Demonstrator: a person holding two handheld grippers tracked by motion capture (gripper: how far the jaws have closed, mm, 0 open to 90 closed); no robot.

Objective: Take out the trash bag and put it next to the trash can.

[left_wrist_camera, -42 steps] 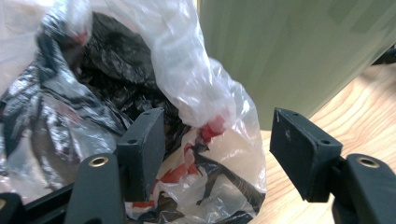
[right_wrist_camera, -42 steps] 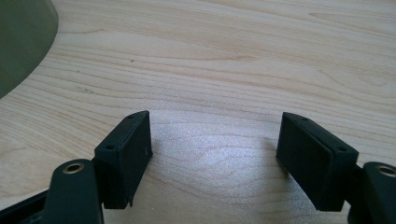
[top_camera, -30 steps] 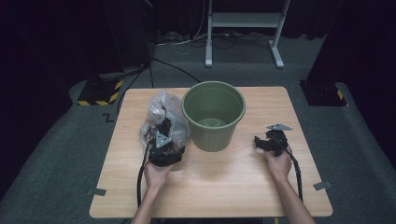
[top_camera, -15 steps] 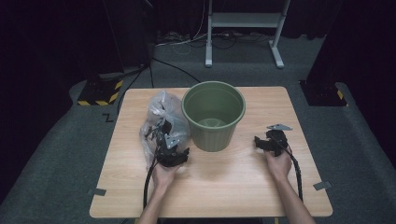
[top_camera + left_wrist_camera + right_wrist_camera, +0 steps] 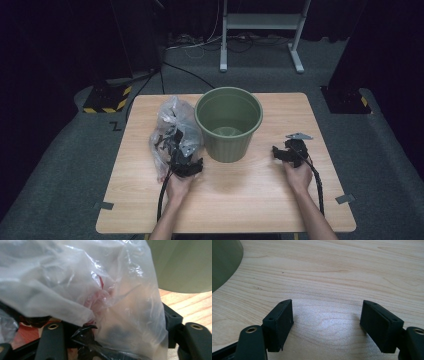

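Left hand (image 5: 178, 186): it is being held low over the near-left part of the table (image 5: 240, 210), forearm coming in from the bottom edge, wrist pointing away toward the bag.
Left gripper (image 5: 176, 148): it is being pushed into the near side of the plastic bag (image 5: 172, 125); in the left gripper view the jaws are being kept wide apart, and they have just been opening a touch further, with crumpled film (image 5: 110, 302) lying between them. Whether the pads are pressing on the film cannot be told.
Plastic bag: it is being seen as a clear, crinkled bundle on the left of the table, just beside the green bucket (image 5: 228, 122), with dark bits and a streak of red showing through.
Right hand (image 5: 297, 175): it is being rested on the right of the table, well apart from the bag.
Right gripper (image 5: 286, 151): it is being pointed toward the bucket, jaws spread wide in the right gripper view, with bare wood (image 5: 327, 322) between them and nothing being gripped.
Bucket: it is being left upright at the middle of the table.
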